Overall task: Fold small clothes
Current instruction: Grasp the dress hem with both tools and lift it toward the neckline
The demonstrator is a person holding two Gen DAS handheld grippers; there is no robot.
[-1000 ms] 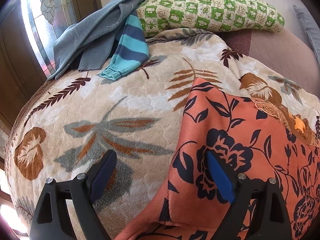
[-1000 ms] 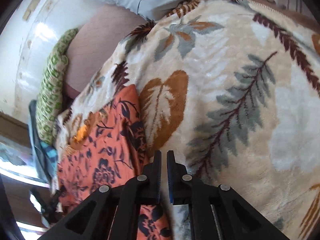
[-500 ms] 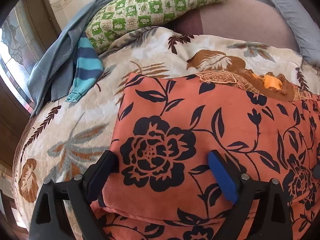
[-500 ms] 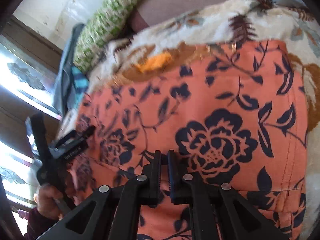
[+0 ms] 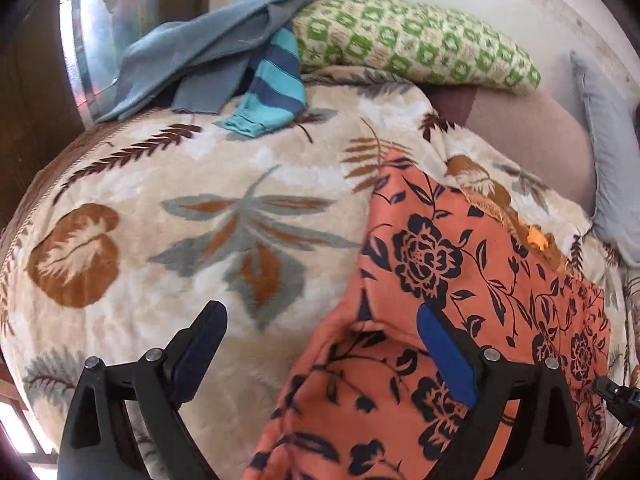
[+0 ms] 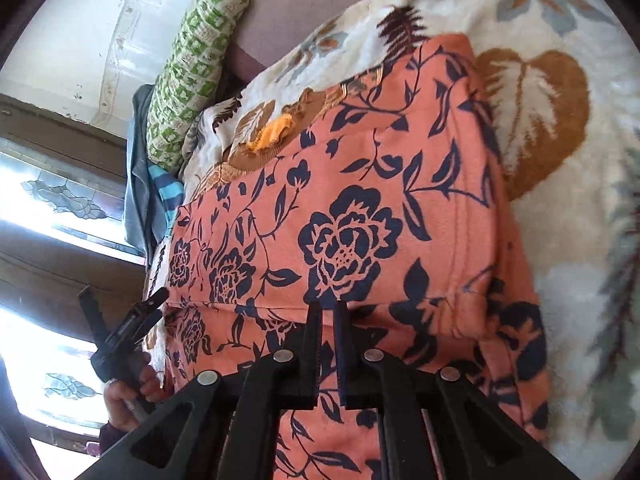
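An orange garment (image 5: 472, 288) with a dark navy flower print lies on a leaf-patterned blanket (image 5: 200, 208); it also fills the right wrist view (image 6: 360, 220). Its near part is folded over. My left gripper (image 5: 320, 344) is open, hovering over the garment's left edge, with its right finger (image 5: 444, 352) above the cloth and its left finger above the blanket. My right gripper (image 6: 328, 320) is shut over the garment's near fold; whether cloth is pinched between its fingers is not clear. The left gripper also shows in the right wrist view (image 6: 132, 320), at the garment's far edge.
A green-and-white pillow (image 5: 408, 40) lies at the head of the bed. A grey-blue garment (image 5: 208, 52) and a blue striped sleeve (image 5: 272, 92) lie by the window. A grey pillow (image 5: 608, 160) sits at the right. A brown and orange cloth (image 6: 276, 136) lies beyond the garment.
The left gripper has swung left, from over the middle of the garment to its left edge. The right gripper stays shut over the garment, and its view has turned slightly.
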